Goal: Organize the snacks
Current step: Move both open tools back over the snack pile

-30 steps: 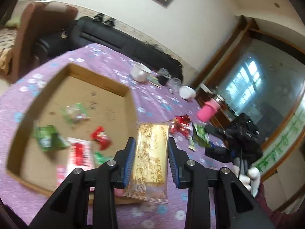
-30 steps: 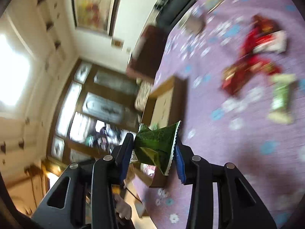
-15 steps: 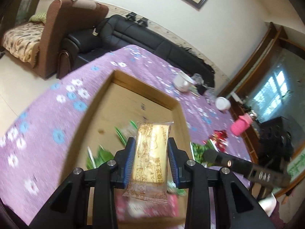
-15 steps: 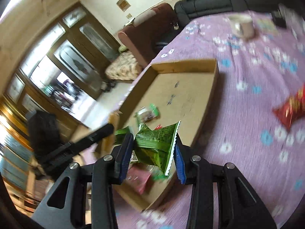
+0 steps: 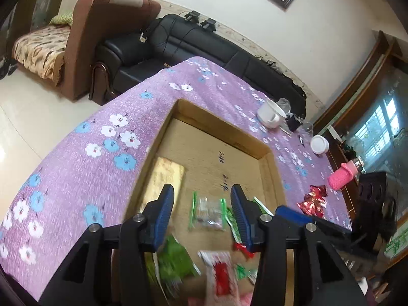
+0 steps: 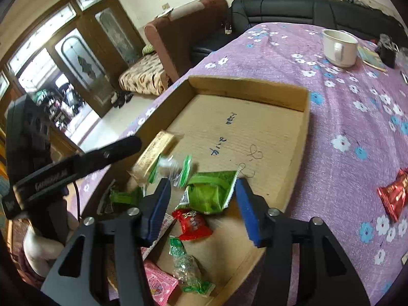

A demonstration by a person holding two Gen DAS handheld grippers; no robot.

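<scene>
Both grippers over cardboard box on purple worktop.

Left gripper: jaws opening, nothing gripped; yellow cake bar lies in box by left wall.

Right gripper: jaws opening, pads off green packet, which sits in box.

Step well done, likely: open fully, lift straight up, avoid dragging wrappers.

Count: 1 box, 2 grippers, 1 white mug; 1 red snack on worktop in right view. Snacks in box: overlapping, cannot count exactly.

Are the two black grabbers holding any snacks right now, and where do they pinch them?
Nothing is held. The left gripper and right gripper are opening over the brown cardboard box; the green foil packet lies loose.
</scene>
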